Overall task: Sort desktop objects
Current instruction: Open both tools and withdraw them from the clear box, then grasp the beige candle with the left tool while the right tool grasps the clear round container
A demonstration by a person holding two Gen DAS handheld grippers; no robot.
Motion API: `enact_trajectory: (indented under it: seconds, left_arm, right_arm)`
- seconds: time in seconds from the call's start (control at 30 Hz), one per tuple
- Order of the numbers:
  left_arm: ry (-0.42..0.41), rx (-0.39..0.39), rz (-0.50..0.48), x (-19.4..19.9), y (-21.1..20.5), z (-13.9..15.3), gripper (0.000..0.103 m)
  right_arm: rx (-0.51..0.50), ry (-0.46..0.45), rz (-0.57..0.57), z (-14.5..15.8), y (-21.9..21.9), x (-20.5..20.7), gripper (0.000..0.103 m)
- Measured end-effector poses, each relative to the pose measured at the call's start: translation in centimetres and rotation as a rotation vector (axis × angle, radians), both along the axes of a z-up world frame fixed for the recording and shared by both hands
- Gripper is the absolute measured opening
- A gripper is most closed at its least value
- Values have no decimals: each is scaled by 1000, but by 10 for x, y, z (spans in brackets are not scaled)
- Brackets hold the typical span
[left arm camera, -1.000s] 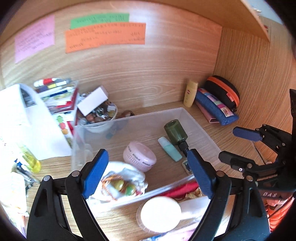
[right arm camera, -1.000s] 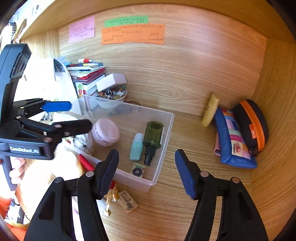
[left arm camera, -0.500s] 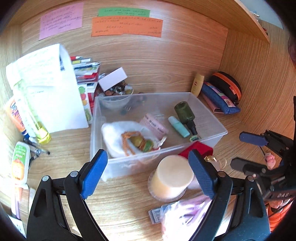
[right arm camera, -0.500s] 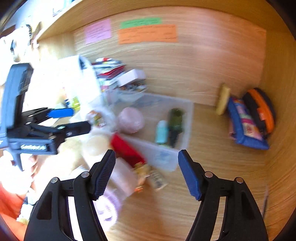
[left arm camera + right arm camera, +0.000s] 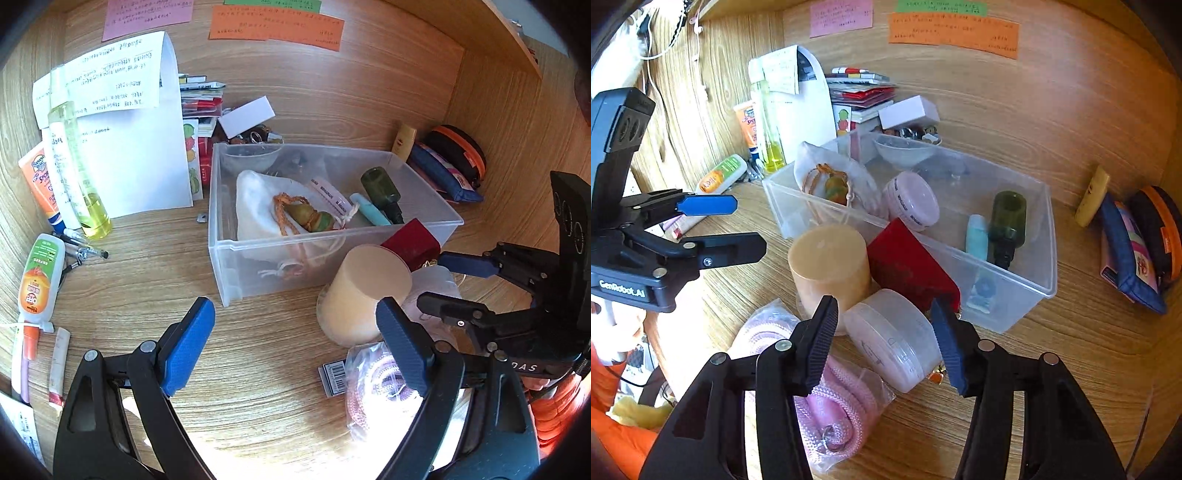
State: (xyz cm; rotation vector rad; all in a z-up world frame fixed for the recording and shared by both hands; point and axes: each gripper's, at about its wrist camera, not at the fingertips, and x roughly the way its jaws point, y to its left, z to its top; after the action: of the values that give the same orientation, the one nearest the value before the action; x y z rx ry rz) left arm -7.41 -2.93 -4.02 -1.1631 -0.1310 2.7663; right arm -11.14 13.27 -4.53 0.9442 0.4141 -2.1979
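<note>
Right gripper [image 5: 884, 343] closing around a frosted round jar [image 5: 894, 338] beside the clear bin [image 5: 1012, 291].

The jar was seen lying on the wooden desk [image 5: 1052, 369] between the narrowing pads, which were not yet pressed on it, just beside a cream cylinder [image 5: 831, 266] and a red box [image 5: 908, 266]. The left gripper [image 5: 295, 347] was held spread wide over bare desk, with nothing between its fingers.

The desk [image 5: 258, 369] is showing matt wood grain. The bin [image 5: 1015, 291] is appearing as translucent, smooth plastic. The candle [image 5: 831, 266] is looking waxy and matt; the pink cord [image 5: 834, 406] is lying in glossy film.
</note>
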Motion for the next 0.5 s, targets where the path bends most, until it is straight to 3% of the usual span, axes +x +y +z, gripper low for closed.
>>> enact_trajectory:
  seconds: [0.37, 0.5]
  left_arm:
    - [-43, -1, -73, -19, 33, -18, 90]
    - [-61, 8, -95, -31, 40, -22, 90]
  right_arm:
    - [55, -23, 44, -11, 9, 3, 49]
    - [65, -62, 39, -23, 15, -1, 39]
